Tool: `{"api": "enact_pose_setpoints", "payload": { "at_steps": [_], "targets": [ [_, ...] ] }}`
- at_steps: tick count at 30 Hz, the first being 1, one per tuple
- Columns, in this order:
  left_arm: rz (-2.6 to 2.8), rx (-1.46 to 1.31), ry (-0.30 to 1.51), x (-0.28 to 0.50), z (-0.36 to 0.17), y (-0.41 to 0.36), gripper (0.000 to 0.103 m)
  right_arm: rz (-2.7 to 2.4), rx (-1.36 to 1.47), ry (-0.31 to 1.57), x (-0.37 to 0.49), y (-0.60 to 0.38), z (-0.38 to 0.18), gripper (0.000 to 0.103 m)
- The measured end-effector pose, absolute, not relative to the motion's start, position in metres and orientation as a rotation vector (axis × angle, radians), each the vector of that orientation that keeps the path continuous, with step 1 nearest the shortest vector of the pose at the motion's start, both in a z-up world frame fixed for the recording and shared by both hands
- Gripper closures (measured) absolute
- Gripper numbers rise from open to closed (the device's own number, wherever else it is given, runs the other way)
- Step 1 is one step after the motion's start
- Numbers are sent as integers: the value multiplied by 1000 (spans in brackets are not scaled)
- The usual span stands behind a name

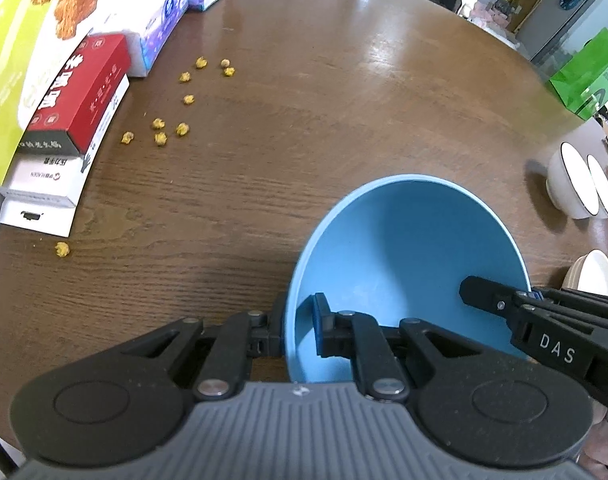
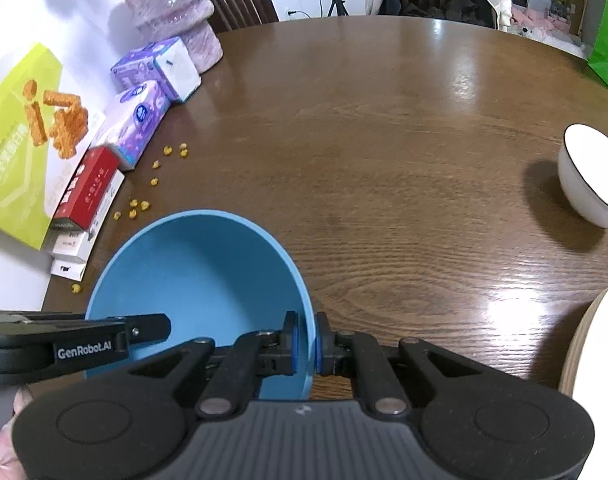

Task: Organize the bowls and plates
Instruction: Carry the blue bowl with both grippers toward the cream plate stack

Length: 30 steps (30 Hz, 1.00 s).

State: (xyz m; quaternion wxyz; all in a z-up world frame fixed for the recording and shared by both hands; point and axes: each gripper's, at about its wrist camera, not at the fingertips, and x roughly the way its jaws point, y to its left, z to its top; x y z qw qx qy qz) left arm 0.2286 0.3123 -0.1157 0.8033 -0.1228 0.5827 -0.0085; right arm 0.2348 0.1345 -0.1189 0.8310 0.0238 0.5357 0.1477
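Observation:
A big blue bowl (image 1: 408,248) hangs over the brown table (image 1: 283,140), held by both grippers at opposite sides of its rim. My left gripper (image 1: 299,332) is shut on the bowl's left rim, one pad inside and one outside. My right gripper (image 2: 307,344) is shut on the blue bowl's (image 2: 199,268) right rim in the same way. The right gripper's finger also reaches in from the right of the left wrist view. Two white bowls with dark rims (image 1: 576,184) stand at the table's right side; one shows as a white bowl (image 2: 592,184) in the right wrist view.
Boxes line the left edge: a red box (image 1: 79,96), tissue packs (image 1: 155,20) and a green snack box (image 2: 19,152). Yellow crumbs (image 1: 171,128) lie scattered beside them. A pale plate stack (image 1: 596,276) sits at the near right, a green bag (image 1: 588,76) at the far right.

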Motion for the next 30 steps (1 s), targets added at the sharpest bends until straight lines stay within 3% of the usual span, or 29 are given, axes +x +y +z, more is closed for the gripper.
{"api": "enact_pose_setpoints", "payload": {
  "at_steps": [26,27,29,30],
  "targets": [
    [-50,-195,1295,238,-137,310,88,273,69,1193,241,141,-142,93],
    [-49,-194,1294,238,-136,310,86,276,71,1193,241,141,-142,91],
    [-44,-197,1285,238,-135,311,69,278,64,1188,241,142,-141,88],
    [-40,-196,1278,238,-135,313,66,280,61,1182,241,143,-140,88]
  ]
}}
